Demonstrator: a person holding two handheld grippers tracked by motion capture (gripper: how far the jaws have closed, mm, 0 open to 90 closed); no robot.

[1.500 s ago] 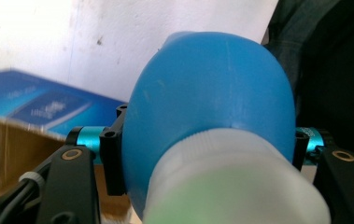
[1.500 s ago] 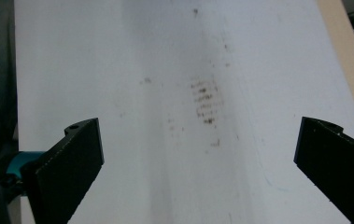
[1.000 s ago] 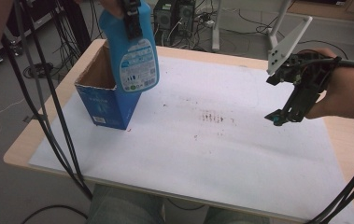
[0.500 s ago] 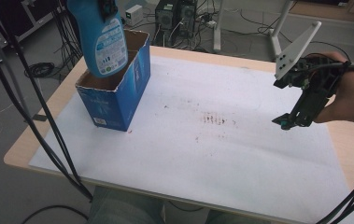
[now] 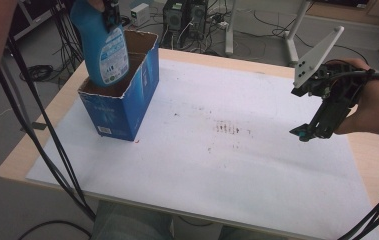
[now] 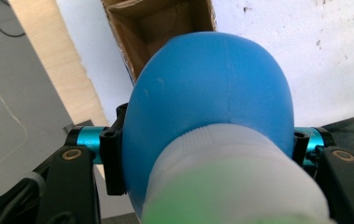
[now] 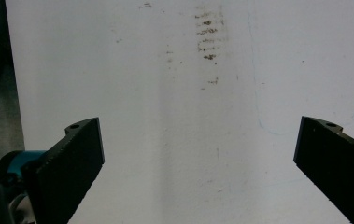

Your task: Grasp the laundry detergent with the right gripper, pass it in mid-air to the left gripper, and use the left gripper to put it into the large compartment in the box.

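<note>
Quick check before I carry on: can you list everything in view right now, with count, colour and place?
Bottle: 1, blue with a printed label and pale cap, hanging bottom-first in the carton's open top.
Carton: 1, blue outside, brown inside, open top, far left of the table.
Sheet: 1, white, stained with dark specks mid-table, covering the tabletop.
Table: 1, light wood, edges showing around the sheet.
Computer towers: about 2, dark, on the floor beyond the table.
Left gripper: 1, black and teal, clamped on the bottle below its cap.
Right gripper: 1, black, open, above the sheet at right.
</note>
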